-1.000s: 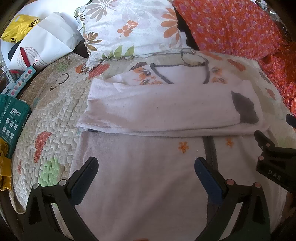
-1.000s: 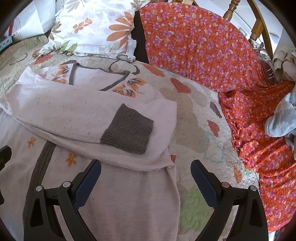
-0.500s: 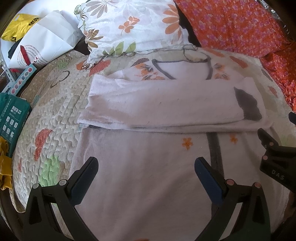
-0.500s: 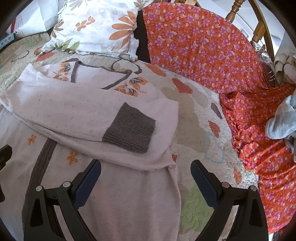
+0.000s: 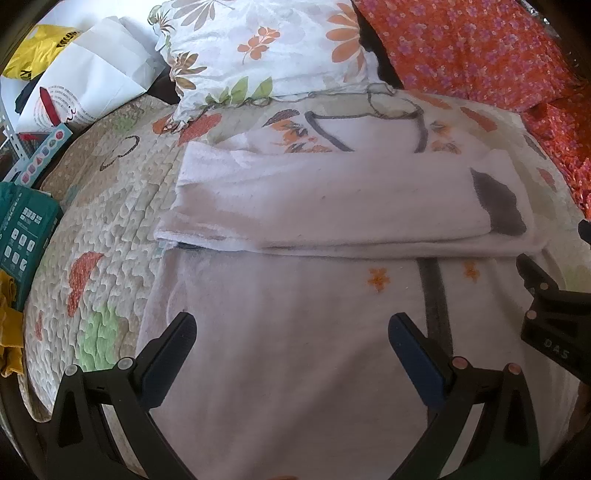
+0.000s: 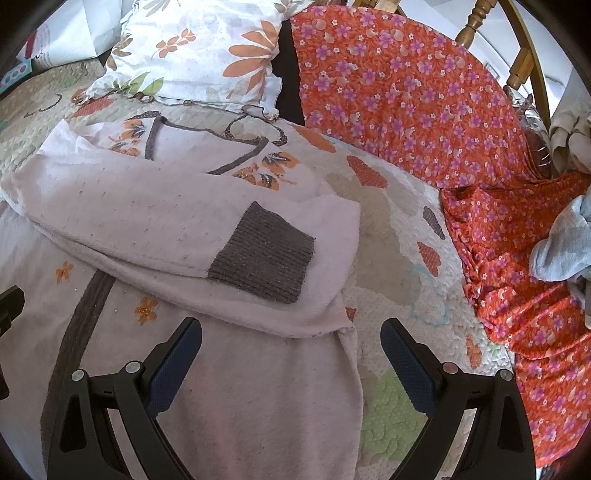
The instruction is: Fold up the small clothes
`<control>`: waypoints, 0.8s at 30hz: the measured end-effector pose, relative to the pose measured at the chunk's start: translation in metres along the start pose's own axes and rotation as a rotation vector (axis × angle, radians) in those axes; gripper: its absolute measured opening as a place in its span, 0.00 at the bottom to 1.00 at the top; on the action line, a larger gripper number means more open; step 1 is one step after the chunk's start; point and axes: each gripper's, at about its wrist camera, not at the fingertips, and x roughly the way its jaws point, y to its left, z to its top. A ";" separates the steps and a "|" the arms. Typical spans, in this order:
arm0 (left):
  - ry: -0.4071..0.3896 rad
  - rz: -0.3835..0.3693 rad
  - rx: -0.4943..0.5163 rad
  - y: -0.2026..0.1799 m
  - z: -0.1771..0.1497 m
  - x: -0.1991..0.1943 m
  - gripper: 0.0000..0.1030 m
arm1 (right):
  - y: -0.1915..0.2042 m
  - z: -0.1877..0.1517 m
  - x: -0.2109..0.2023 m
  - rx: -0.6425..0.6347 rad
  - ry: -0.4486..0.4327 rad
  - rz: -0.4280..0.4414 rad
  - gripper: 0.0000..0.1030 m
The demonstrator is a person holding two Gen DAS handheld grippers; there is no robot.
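A pale pink sweater (image 5: pixel 295 332) with grey trim and small orange flowers lies flat on the quilted bed. Both sleeves are folded across its chest; the top sleeve (image 5: pixel 325 199) ends in a grey cuff (image 6: pixel 262 258) at the right. My left gripper (image 5: pixel 291 332) hovers open over the sweater's lower body, holding nothing. My right gripper (image 6: pixel 291 339) is open over the sweater's right side edge, just below the cuff, also empty. The right gripper's body (image 5: pixel 554 314) shows at the right edge of the left wrist view.
A floral pillow (image 5: pixel 266 48) lies beyond the sweater's collar. Orange flowered fabric (image 6: pixel 406 103) covers the bed's right side, with a grey-blue garment (image 6: pixel 565 243) on it. White bags (image 5: pixel 85 85) and a green box (image 5: pixel 22 232) sit at the left. A wooden bedpost (image 6: pixel 476 18) stands behind.
Both grippers have drawn back slightly toward the sweater's hem, so the folded sleeves sit a little farther away. Both stay open; the sweater has not moved.
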 end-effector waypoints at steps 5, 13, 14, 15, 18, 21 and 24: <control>0.002 0.001 -0.003 0.003 0.000 0.000 1.00 | 0.002 0.000 0.000 -0.016 -0.006 -0.011 0.96; 0.009 0.000 0.000 0.002 -0.001 0.001 1.00 | 0.004 0.001 -0.004 -0.022 -0.020 -0.014 0.96; 0.008 -0.001 0.000 0.002 -0.001 0.002 1.00 | 0.004 0.001 -0.004 -0.023 -0.021 -0.014 0.96; 0.008 -0.001 0.000 0.002 -0.001 0.002 1.00 | 0.004 0.001 -0.004 -0.024 -0.020 -0.012 0.96; 0.009 0.000 0.001 0.002 -0.001 0.002 1.00 | 0.004 0.001 -0.005 -0.020 -0.020 -0.008 0.96; 0.012 -0.004 -0.003 0.002 -0.001 0.003 1.00 | 0.004 0.001 -0.005 -0.023 -0.021 -0.008 0.96; 0.014 -0.003 -0.002 0.003 -0.002 0.003 1.00 | 0.005 0.001 -0.004 -0.028 -0.020 -0.008 0.96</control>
